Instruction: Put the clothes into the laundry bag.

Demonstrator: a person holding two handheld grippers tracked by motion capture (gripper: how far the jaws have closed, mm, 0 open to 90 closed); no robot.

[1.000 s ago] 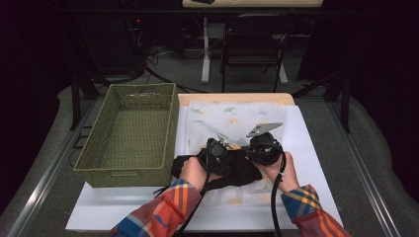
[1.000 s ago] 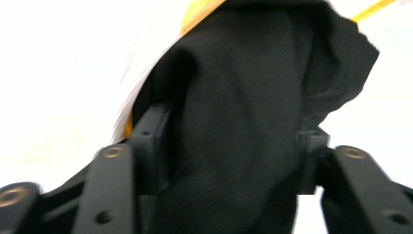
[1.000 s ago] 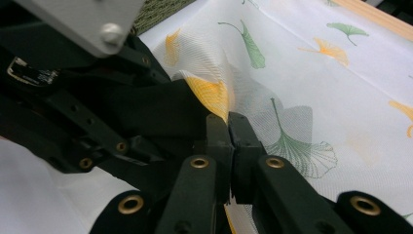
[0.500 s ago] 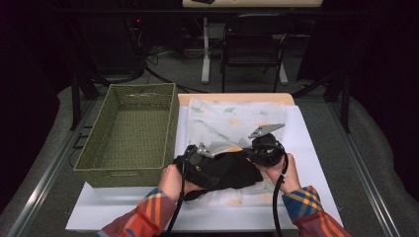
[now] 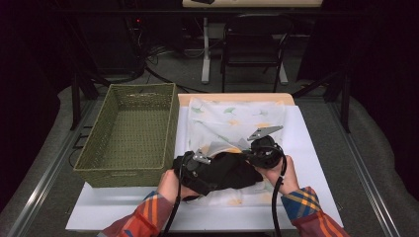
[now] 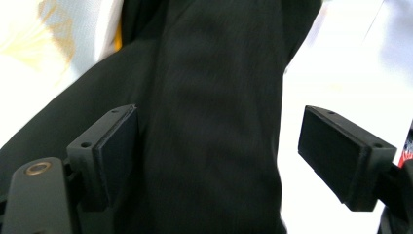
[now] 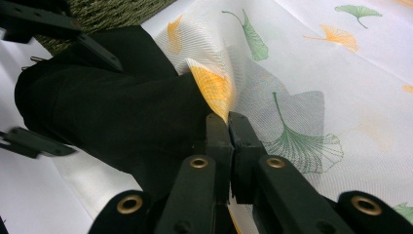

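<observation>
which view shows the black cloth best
The high view: the whole black cloth lies on the leaf-print sheet between both claws. The left gripper view is a blurred close-up; the right gripper view shows its folded edge.

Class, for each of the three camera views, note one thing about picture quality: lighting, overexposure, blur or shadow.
High view: dark surroundings, the white table lit, the picture soft. Left gripper view: the black cloth is blurred with little detail, and the bright surface beside it is washed out to white. Right gripper view: the leaf-print fabric is sharp, with a grey shadow falling across it.
</observation>
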